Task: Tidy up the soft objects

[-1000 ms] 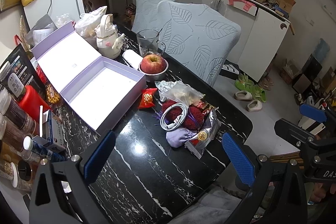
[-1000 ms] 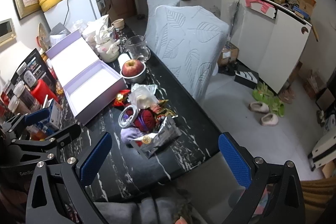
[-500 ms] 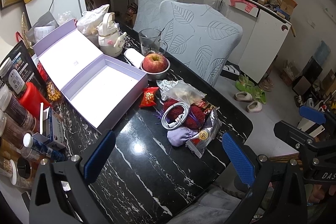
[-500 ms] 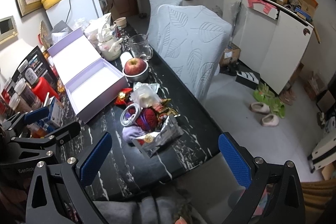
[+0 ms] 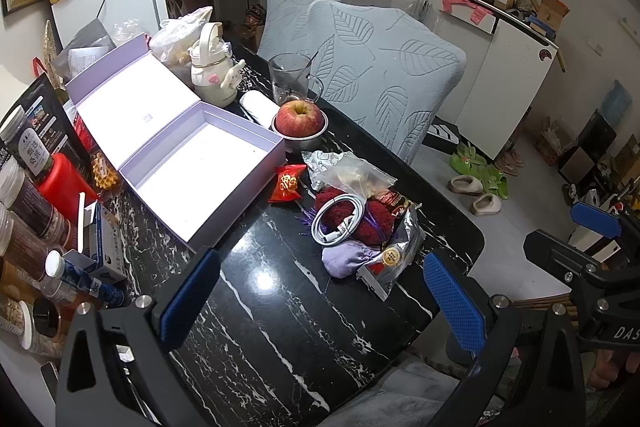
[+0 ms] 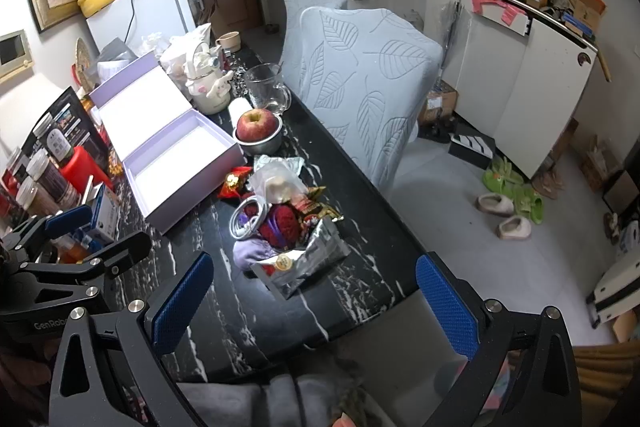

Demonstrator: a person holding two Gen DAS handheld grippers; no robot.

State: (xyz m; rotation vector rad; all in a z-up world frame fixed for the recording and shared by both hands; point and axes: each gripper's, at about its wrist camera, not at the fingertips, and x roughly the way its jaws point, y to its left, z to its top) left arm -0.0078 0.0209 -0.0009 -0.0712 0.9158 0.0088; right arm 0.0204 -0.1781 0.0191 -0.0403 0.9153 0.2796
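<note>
A pile of small items lies on the black marble table (image 5: 280, 327): a dark red knitted piece (image 5: 372, 219) with a coiled white cable (image 5: 340, 219) on top, a lilac cloth pouch (image 5: 346, 259), a silver foil bag (image 5: 394, 255), a clear plastic bag (image 5: 356, 175) and a red packet (image 5: 288, 183). An open lilac box (image 5: 200, 175) stands empty to the pile's left. My left gripper (image 5: 320, 299) hovers open over the near table, short of the pile. My right gripper (image 6: 316, 303) is open too, near the table's front edge, with the pile (image 6: 280, 223) ahead.
An apple in a metal bowl (image 5: 300, 123), a glass mug (image 5: 290, 77) and a white kettle (image 5: 212, 75) stand behind the box. Jars and bottles (image 5: 28, 211) crowd the left edge. A leaf-patterned covered chair (image 5: 384, 75) stands at the table's right side.
Both grippers have drifted slightly forward toward the pile; the table items appear a little closer. Nothing on the table has moved, and both jaws stay open.
</note>
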